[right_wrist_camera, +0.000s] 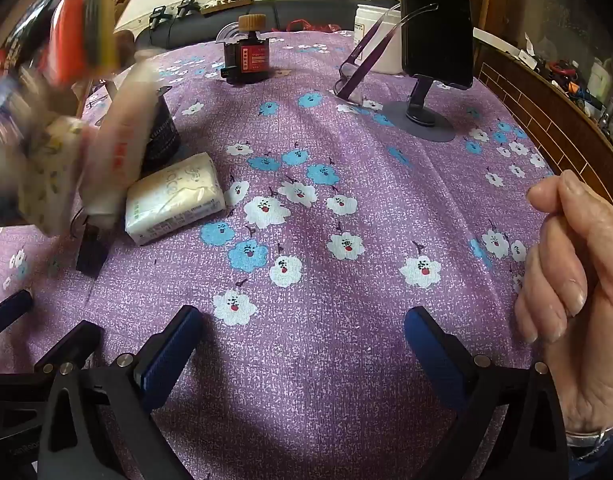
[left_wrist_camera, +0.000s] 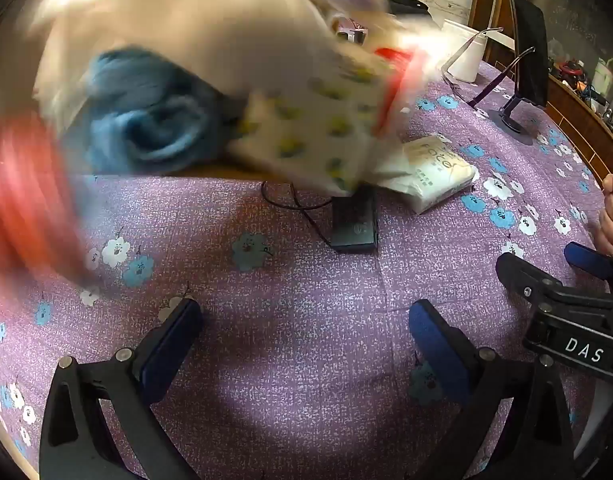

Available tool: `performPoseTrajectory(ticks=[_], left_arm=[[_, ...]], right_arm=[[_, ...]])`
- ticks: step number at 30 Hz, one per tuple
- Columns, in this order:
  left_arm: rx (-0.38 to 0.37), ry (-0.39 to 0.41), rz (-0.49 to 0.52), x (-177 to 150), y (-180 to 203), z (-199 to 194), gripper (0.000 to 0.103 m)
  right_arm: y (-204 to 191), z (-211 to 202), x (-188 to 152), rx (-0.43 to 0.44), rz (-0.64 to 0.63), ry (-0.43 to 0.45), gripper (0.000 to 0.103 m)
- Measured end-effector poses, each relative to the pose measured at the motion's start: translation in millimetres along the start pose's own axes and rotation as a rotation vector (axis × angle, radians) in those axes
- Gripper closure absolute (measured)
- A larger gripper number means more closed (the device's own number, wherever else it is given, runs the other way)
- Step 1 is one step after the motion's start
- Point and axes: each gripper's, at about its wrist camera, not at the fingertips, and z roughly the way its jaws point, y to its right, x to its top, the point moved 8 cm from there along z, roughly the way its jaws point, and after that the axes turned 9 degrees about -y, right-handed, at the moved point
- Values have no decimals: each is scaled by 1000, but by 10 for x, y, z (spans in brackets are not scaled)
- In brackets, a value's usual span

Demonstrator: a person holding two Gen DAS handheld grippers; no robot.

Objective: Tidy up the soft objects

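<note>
Soft packs tumbling in at the left, blurred in mid-air: a white pack with yellow print (left_wrist_camera: 318,132), something blue and fuzzy (left_wrist_camera: 146,120) beside it, red-edged wrappers (right_wrist_camera: 70,40) higher up. Too smeared to say what carries them or whether anything supports them. One tissue pack (right_wrist_camera: 174,200) already down on the purple floral tablecloth (right_wrist_camera: 306,340), lying flat, just beside a dark cup (right_wrist_camera: 162,132) and close to a small black box (left_wrist_camera: 354,220) with its cable.

Left gripper (left_wrist_camera: 302,340) low over the cloth, jaws spread wide, nothing between them. Right gripper (right_wrist_camera: 302,344) likewise spread and empty, hovering over bare cloth, well apart from the packs. A bare hand (right_wrist_camera: 566,264) curled at the right edge, holding nothing visible.

Farther back: a red-labelled bottle (right_wrist_camera: 248,52), purple glasses (right_wrist_camera: 366,60), a phone on its stand (right_wrist_camera: 434,24).

By the look of it, still the very start: items only arriving, sorting not yet begun. Next, most likely, waiting for the pile to settle, then reaching left toward the tissue pack, jaws kept wide enough to span it, closing gently across its short sides so as not to crush it.
</note>
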Motion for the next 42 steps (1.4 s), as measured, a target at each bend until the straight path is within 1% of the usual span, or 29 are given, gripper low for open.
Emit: performPoseTrajectory(ticks=[42], left_arm=[[-1,0,1,1,-28,-6,0]], right_arm=[[1,11,-2,0,0,1,1]])
